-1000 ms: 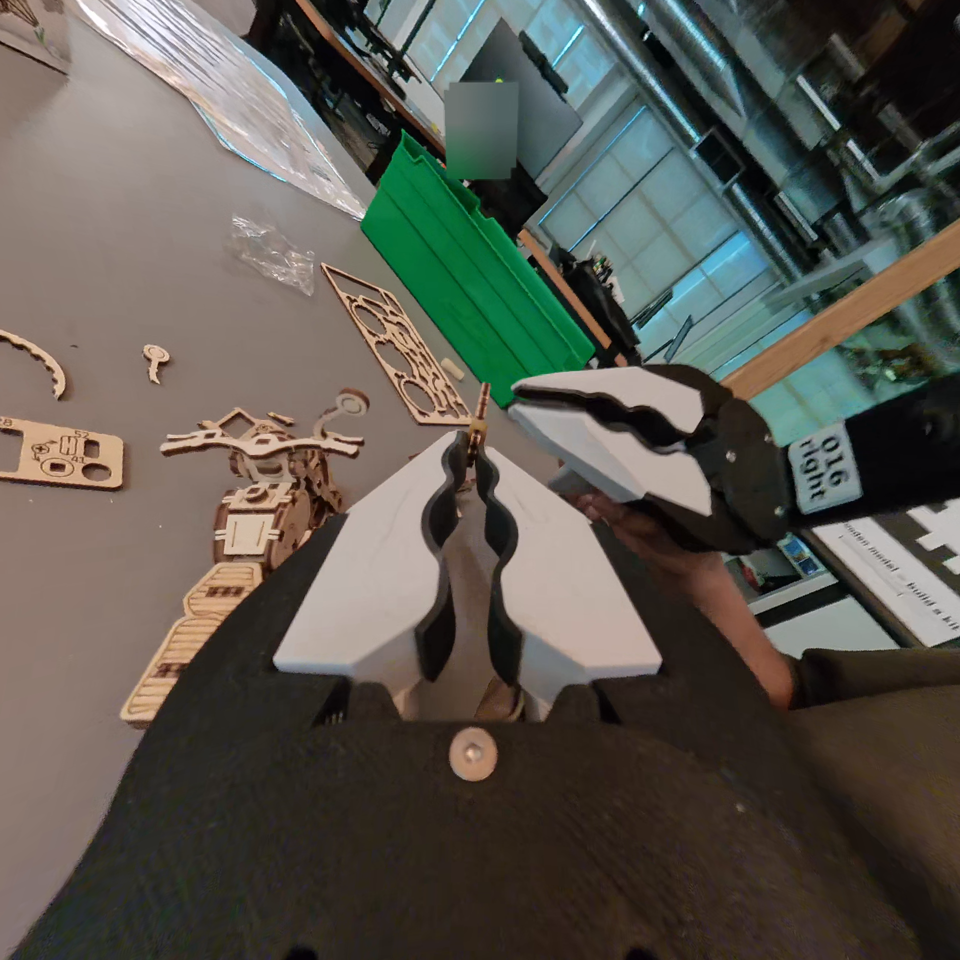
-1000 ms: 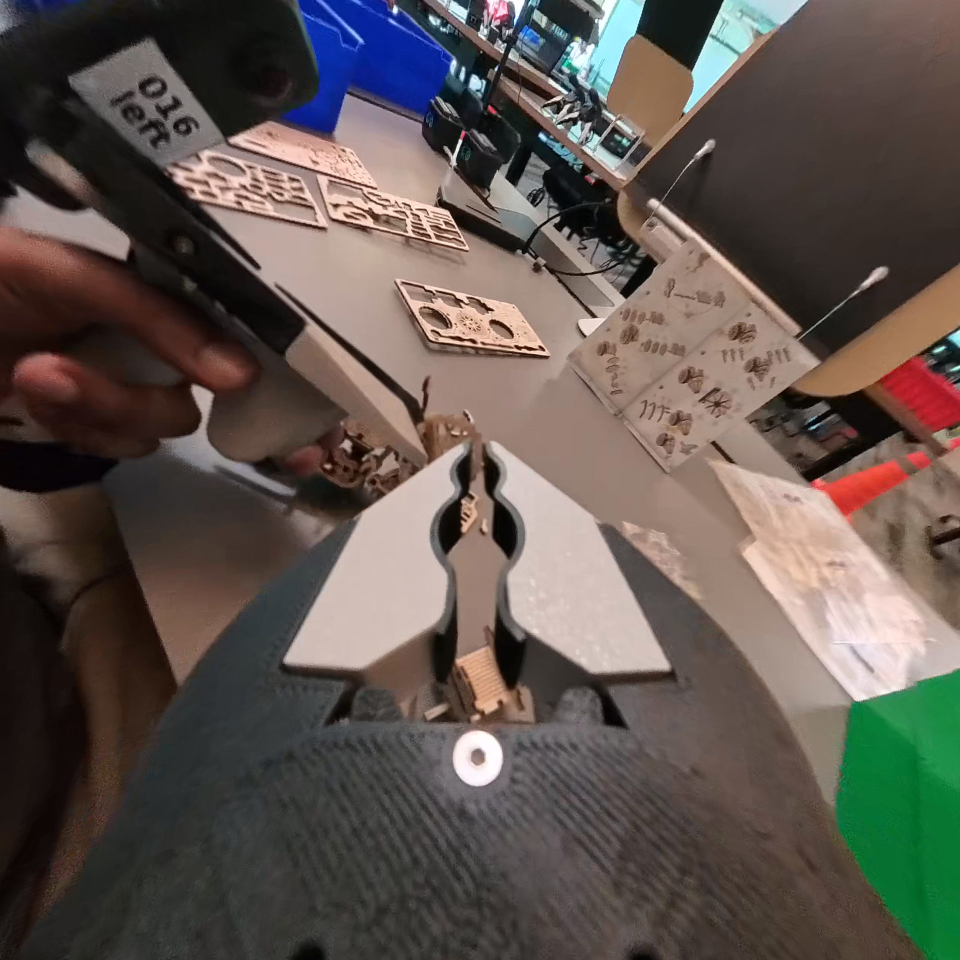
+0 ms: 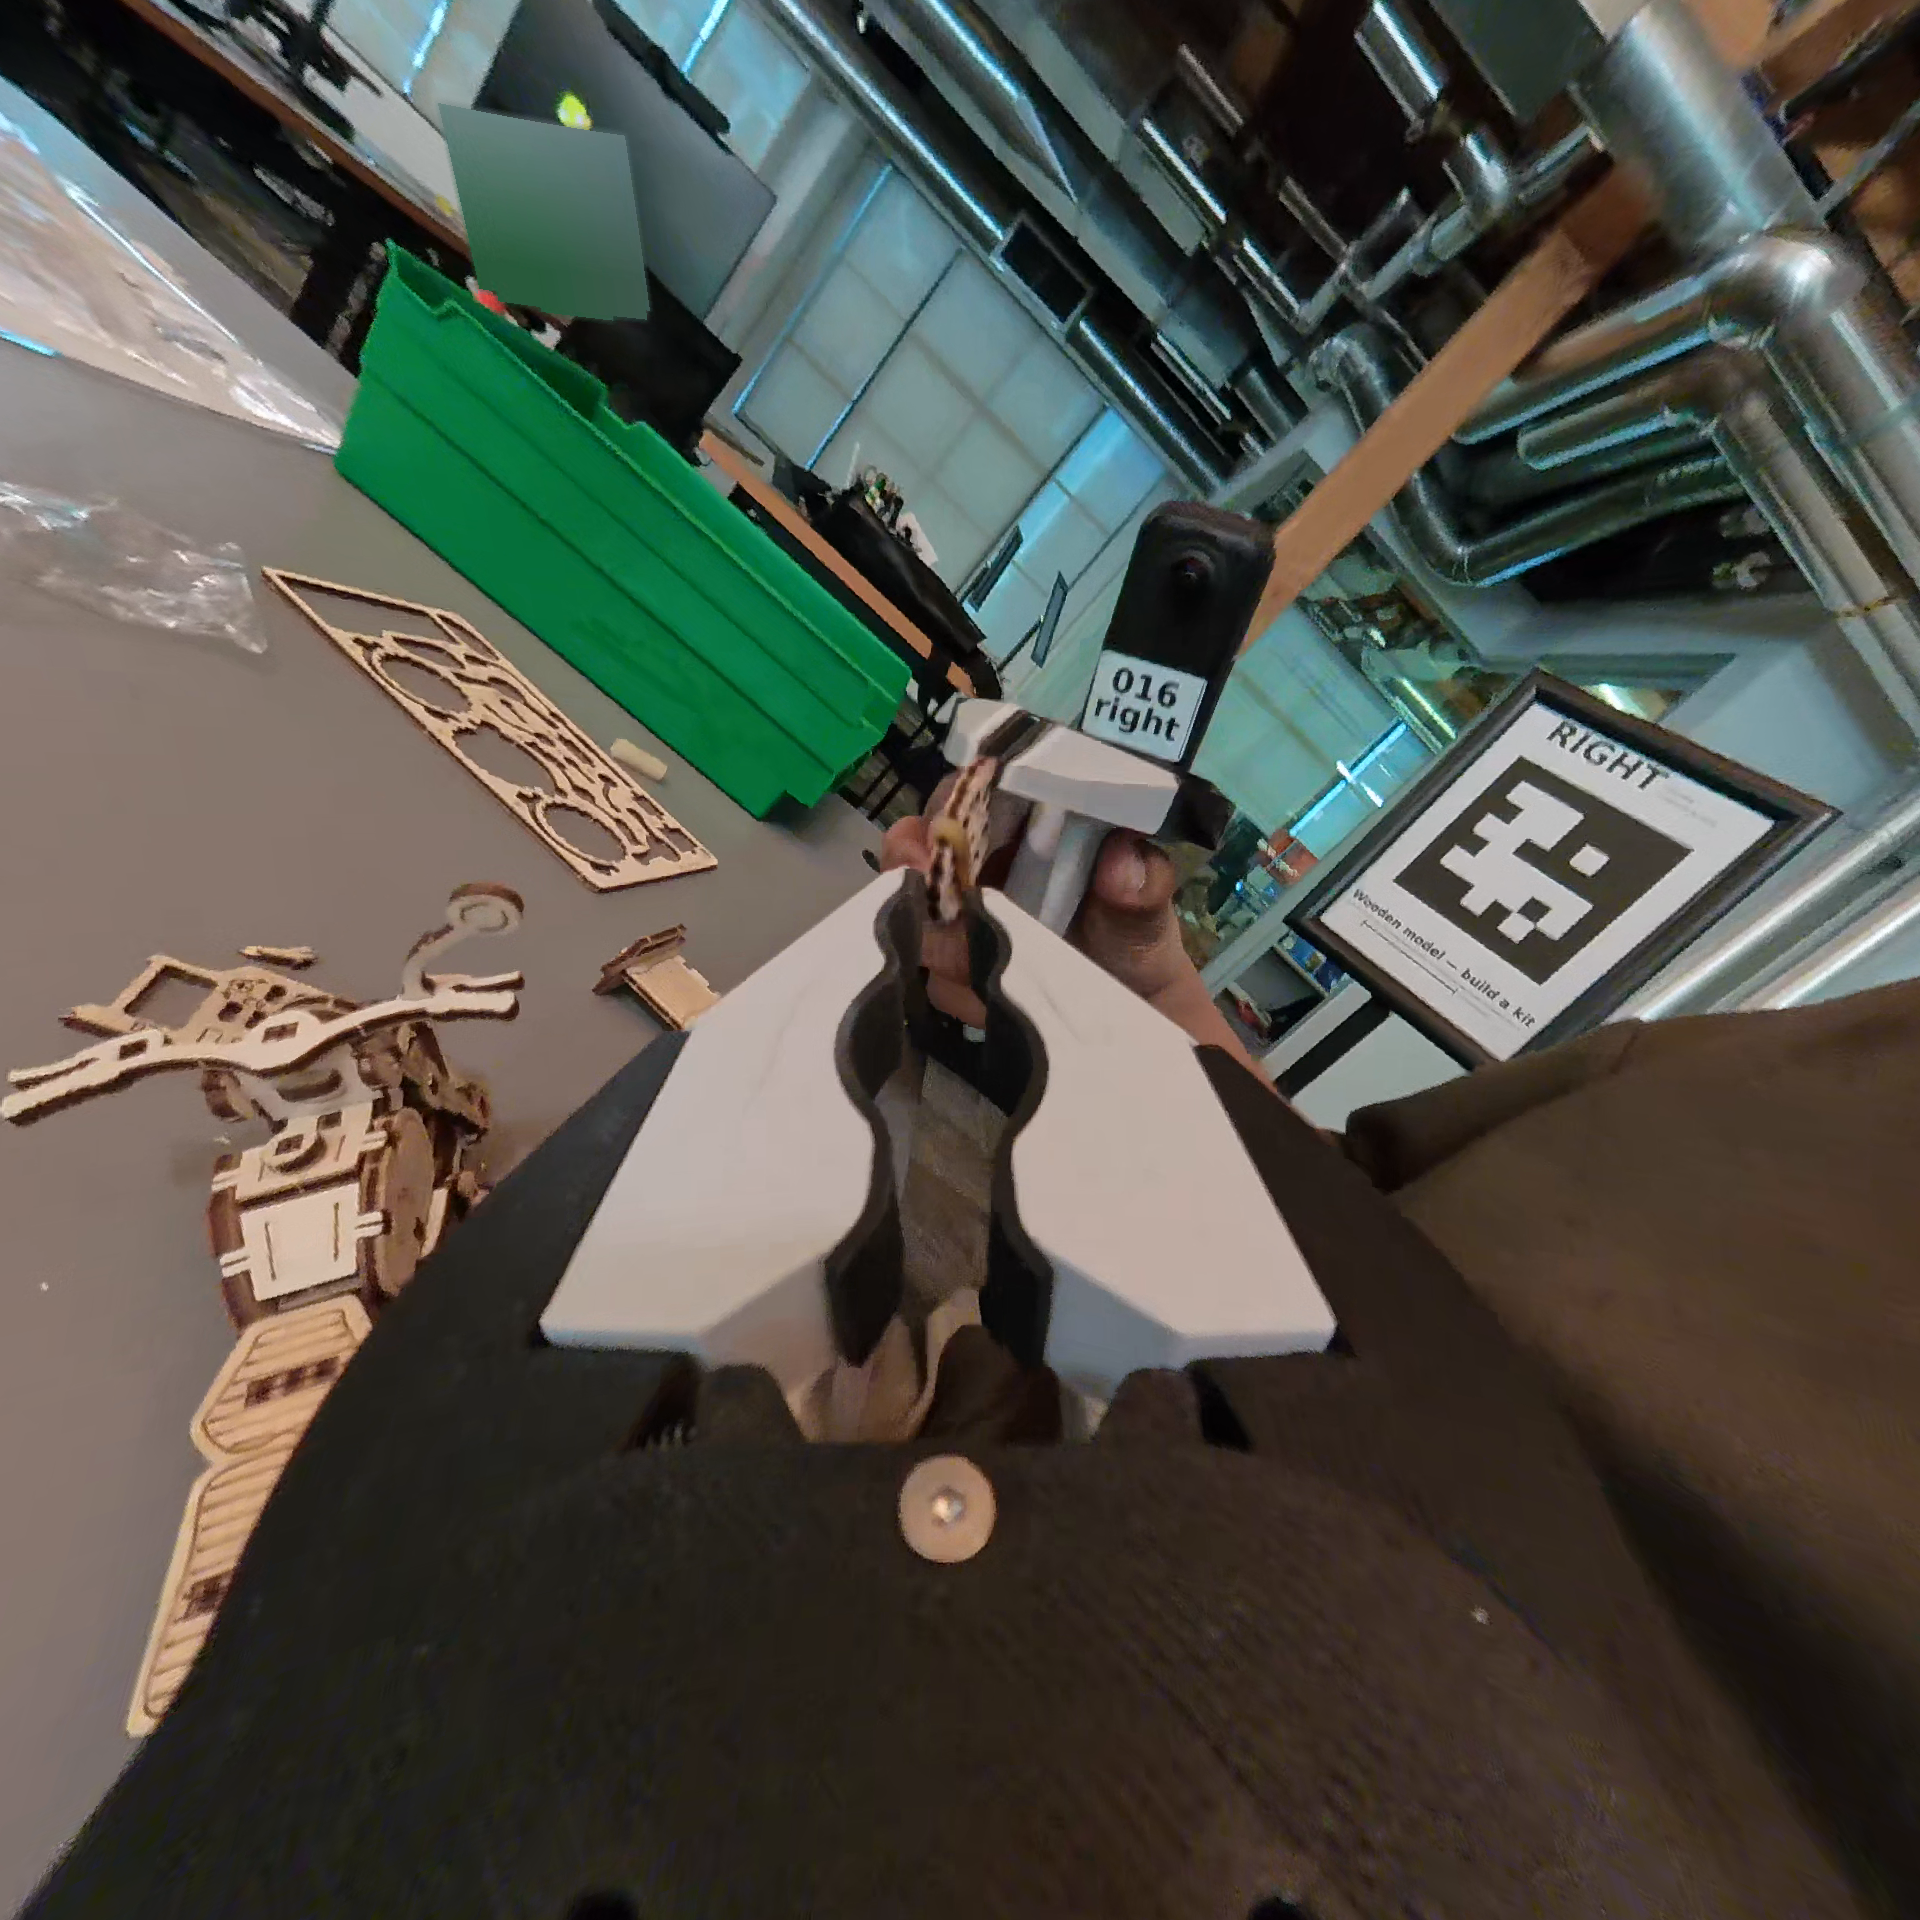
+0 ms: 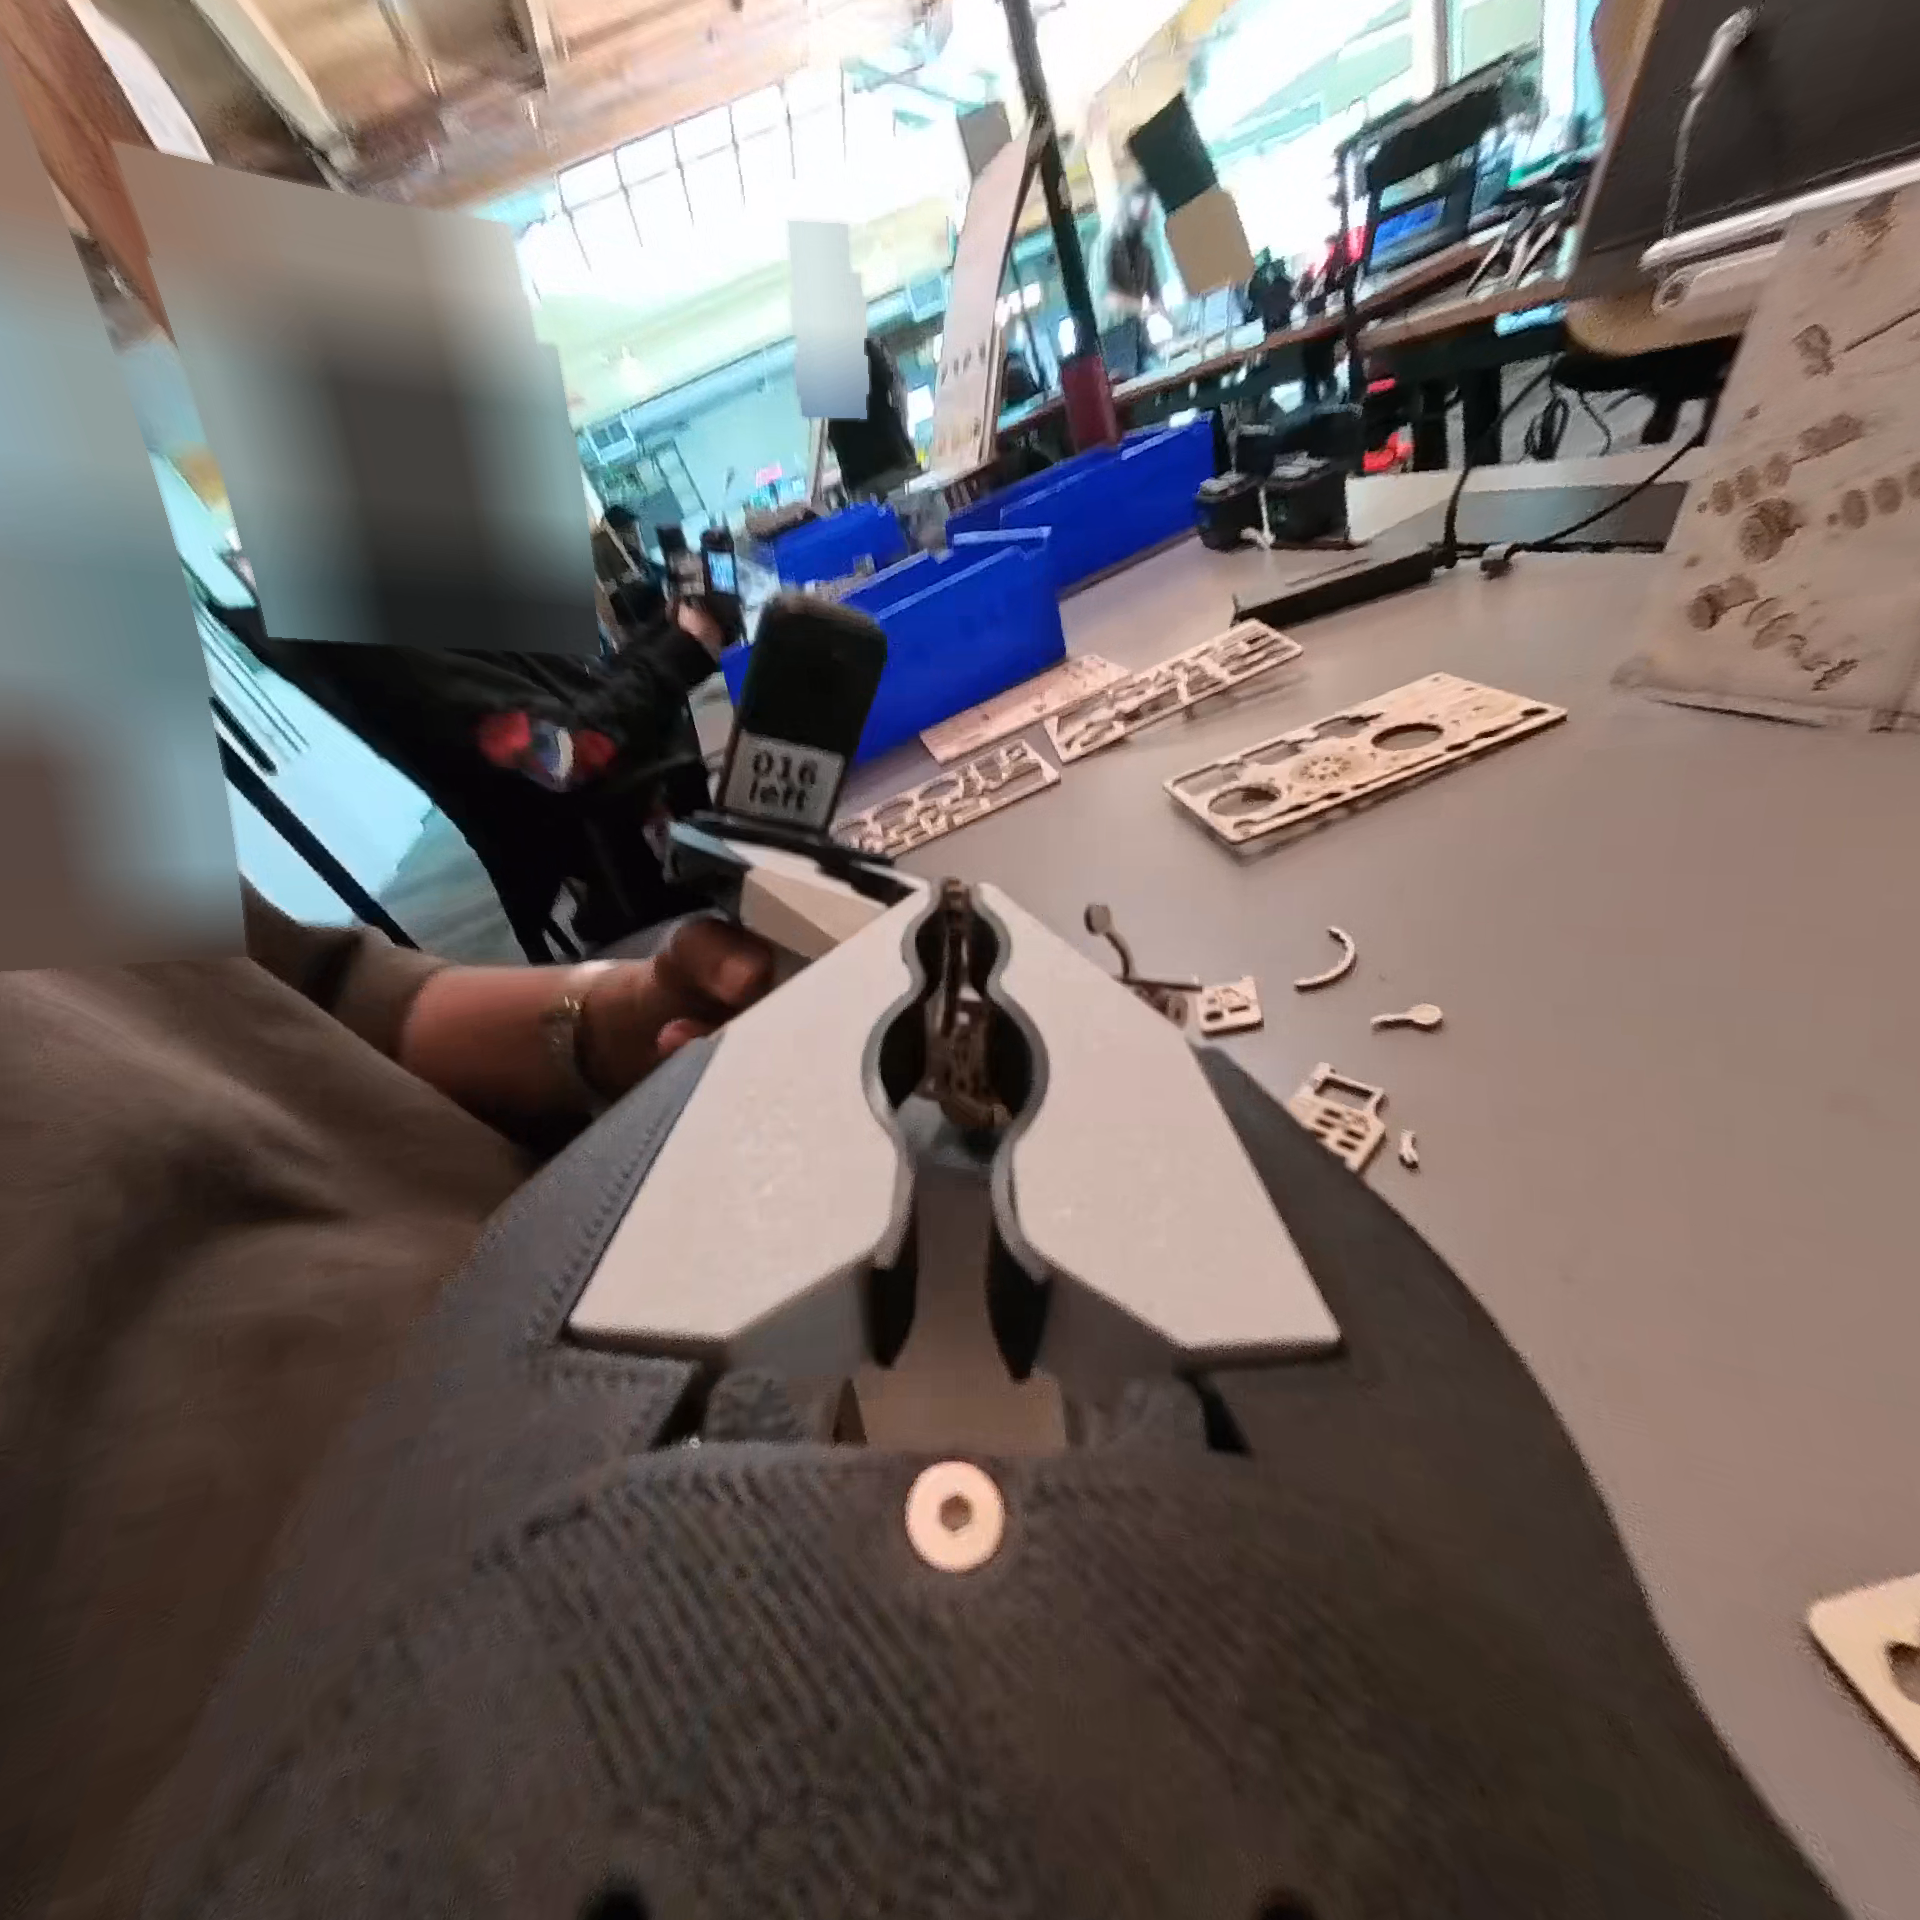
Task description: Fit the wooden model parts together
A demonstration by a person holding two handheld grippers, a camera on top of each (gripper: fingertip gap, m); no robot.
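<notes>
My left gripper [image 3: 948, 902] is shut on a small flat wooden part [image 3: 956, 844], seen edge-on and held in the air. The part's far end reaches the tips of my right gripper [image 3: 987, 743], which points back at me. In the right wrist view my right gripper [image 4: 954, 906] is shut on a dark slotted wooden part [image 4: 961, 1023] between its fingers. The left gripper [image 4: 831, 894] meets it tip to tip from the left. I cannot tell whether the two hold one part or two joined ones. The half-built wooden motorcycle [image 3: 312, 1122] lies on the grey table [image 3: 125, 831].
A green bin [image 3: 623, 540], a punched wooden sheet [image 3: 488, 727], a clear plastic bag [image 3: 125, 561] and a small slatted piece [image 3: 655, 977] lie beyond the model. Blue bins [image 4: 956, 644], more wooden sheets [image 4: 1361, 758], loose small parts [image 4: 1340, 1122] and a propped instruction sheet [image 4: 1808, 561] also show. My left gripper's tips are some 10 centimeters from the half-built wooden motorcycle [image 3: 312, 1122].
Both grippers have lifted and turned from beside each other near the table to facing tip to tip. A wooden part now shows between the right gripper's fingers.
</notes>
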